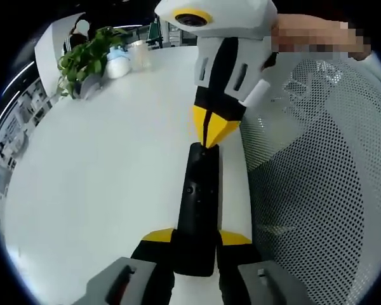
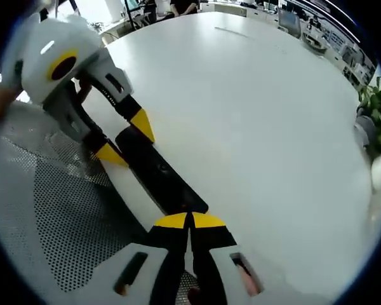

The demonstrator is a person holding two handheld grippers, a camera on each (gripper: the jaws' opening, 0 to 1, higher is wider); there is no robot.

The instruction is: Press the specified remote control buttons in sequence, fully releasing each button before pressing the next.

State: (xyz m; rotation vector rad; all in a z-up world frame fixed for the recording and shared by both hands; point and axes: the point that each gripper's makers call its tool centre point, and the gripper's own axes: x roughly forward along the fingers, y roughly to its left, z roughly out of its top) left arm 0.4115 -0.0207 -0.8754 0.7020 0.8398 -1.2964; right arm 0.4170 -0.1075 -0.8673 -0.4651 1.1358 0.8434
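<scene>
A slim black remote (image 1: pixel 198 190) lies along the white table (image 1: pixel 101 178) near its edge. My left gripper (image 1: pixel 197 238) is shut on the remote's near end, one yellow-tipped jaw on each long side. My right gripper (image 1: pixel 211 130) comes down from above with its jaws shut, and its yellow tips touch the remote's far end. In the right gripper view my right gripper (image 2: pixel 189 221) rests shut on the end of the remote (image 2: pixel 155 171). My left gripper (image 2: pixel 126 140) clamps the other end from the upper left.
A white mesh chair (image 1: pixel 317 190) stands close against the table edge beside the remote, and appears as the chair (image 2: pixel 44 210) in the right gripper view. A potted plant (image 1: pixel 82 60), a blue-and-white object (image 1: pixel 117 63) and a clear cup (image 1: pixel 140 54) sit at the table's far side.
</scene>
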